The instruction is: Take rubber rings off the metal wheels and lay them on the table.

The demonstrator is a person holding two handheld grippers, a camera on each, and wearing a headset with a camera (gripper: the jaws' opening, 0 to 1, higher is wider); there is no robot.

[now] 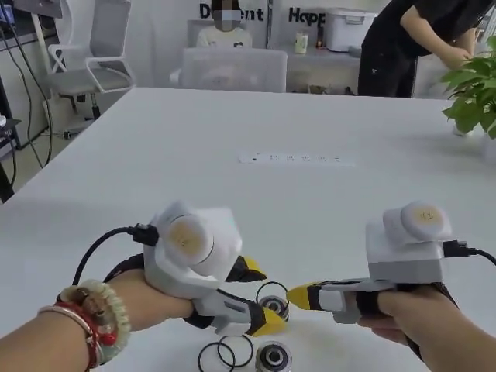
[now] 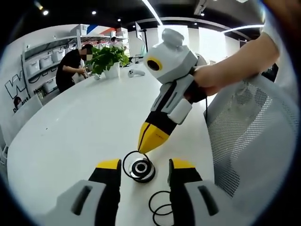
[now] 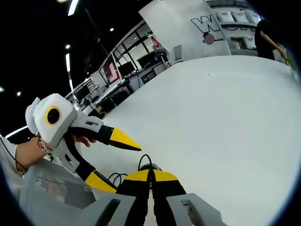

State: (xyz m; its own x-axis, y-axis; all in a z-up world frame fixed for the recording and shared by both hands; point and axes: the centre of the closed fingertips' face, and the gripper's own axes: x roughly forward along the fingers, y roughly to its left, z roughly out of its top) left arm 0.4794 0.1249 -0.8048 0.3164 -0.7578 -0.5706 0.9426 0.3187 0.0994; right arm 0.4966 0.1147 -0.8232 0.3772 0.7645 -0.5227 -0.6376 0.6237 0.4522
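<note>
left claw spread wide, level, flanking the small round metal wheel at lower centre; right claw, pinched shut, slants down from upper right onto its thin black rubber ring, tilted up off the white bench.

White counter, flush socket strip mid-surface. On my side of strip, close to near edge: first metal wheel lying flat, black rubber ring looped loosely round it and sitting off-centre. Nearer me again from strip: second metal wheel, flat on counter. Just left of that one: two loose rings, overlapping, lying flat. Beyond strip, far right: potted plant, small white object beside pot.
</note>
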